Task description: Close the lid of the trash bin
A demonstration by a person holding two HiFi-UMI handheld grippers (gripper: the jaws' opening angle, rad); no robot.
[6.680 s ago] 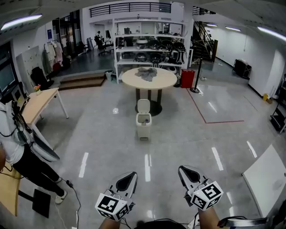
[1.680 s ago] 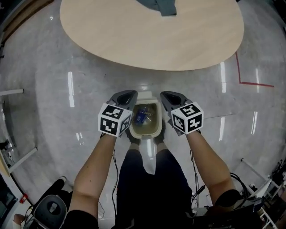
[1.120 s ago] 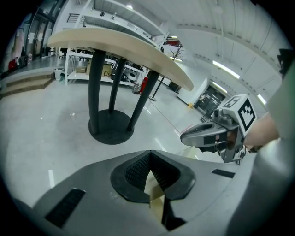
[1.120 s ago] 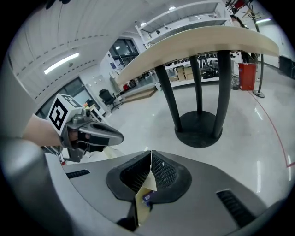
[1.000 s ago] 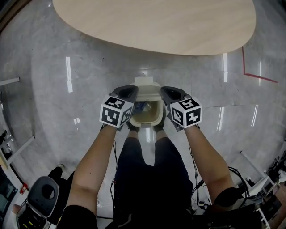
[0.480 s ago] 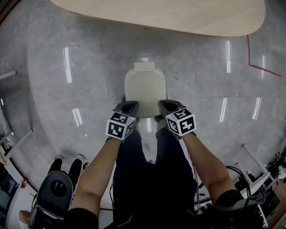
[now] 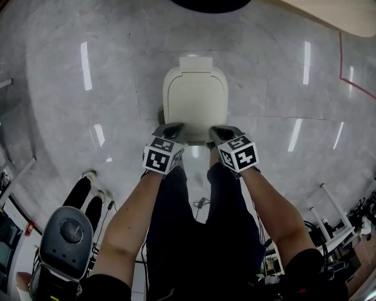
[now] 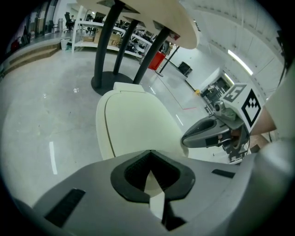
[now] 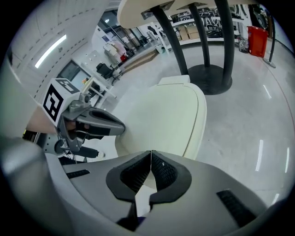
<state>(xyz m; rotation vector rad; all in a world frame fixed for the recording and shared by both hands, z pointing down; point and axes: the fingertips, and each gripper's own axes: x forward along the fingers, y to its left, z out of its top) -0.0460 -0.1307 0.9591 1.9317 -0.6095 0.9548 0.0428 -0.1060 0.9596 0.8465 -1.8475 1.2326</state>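
The cream trash bin (image 7: 195,103) stands on the grey floor with its lid (image 8: 138,129) lying flat and closed. Both grippers hover side by side at the lid's near edge. My left gripper (image 7: 173,130) is shut with nothing between its jaws, its tip over the lid's near left corner. My right gripper (image 7: 217,133) is also shut and empty, over the near right corner. In the right gripper view the lid (image 9: 166,117) fills the middle, with the left gripper (image 9: 99,122) beside it. I cannot tell whether either tip touches the lid.
The round table's dark pedestal base (image 7: 208,3) stands just beyond the bin, and the tabletop edge (image 7: 346,14) shows at the top right. A red floor line (image 7: 352,82) runs at the right. A person's legs (image 7: 82,197) are at the lower left.
The lid stood up over an open bin 1.7 s ago and now lies shut. Both grippers have drawn back from the bin's sides to its near edge.
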